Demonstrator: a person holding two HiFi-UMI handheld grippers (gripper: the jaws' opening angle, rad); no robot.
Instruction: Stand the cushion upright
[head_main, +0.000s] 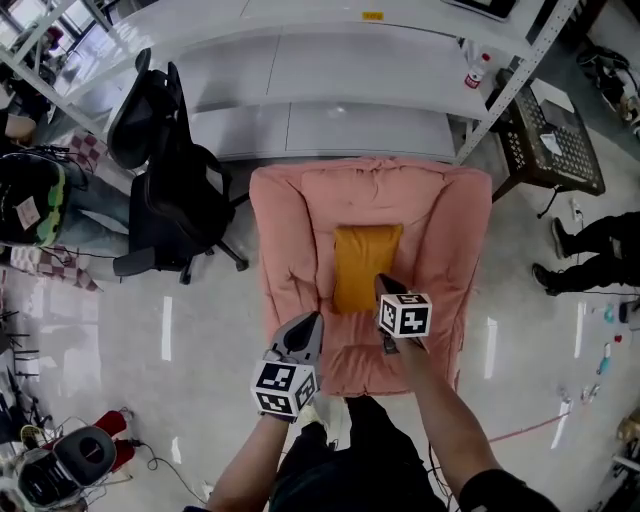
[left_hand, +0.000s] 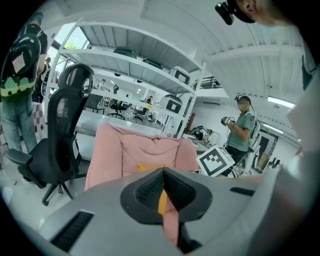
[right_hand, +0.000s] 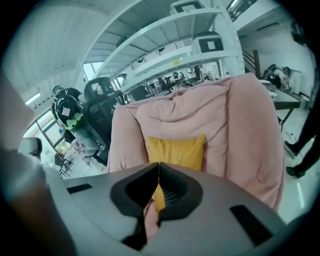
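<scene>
A yellow cushion (head_main: 365, 265) stands upright against the backrest of a pink armchair (head_main: 290, 230). In the head view my right gripper (head_main: 384, 283) hangs over the seat just in front of the cushion's lower right corner, its jaws shut with nothing between them. My left gripper (head_main: 312, 322) is lower left, above the seat's front edge, and is also shut and empty. The left gripper view shows the shut tips (left_hand: 163, 172) with the cushion (left_hand: 150, 167) and armchair (left_hand: 107, 150) beyond. The right gripper view shows its shut tips (right_hand: 158, 167) below the cushion (right_hand: 176, 152).
A black office chair (head_main: 170, 190) stands close to the armchair's left side. White shelving (head_main: 330, 70) runs behind it. A black perforated stand (head_main: 555, 140) sits at the back right. One person (head_main: 30, 200) stands at the left, and another person's legs (head_main: 590, 250) show at the right.
</scene>
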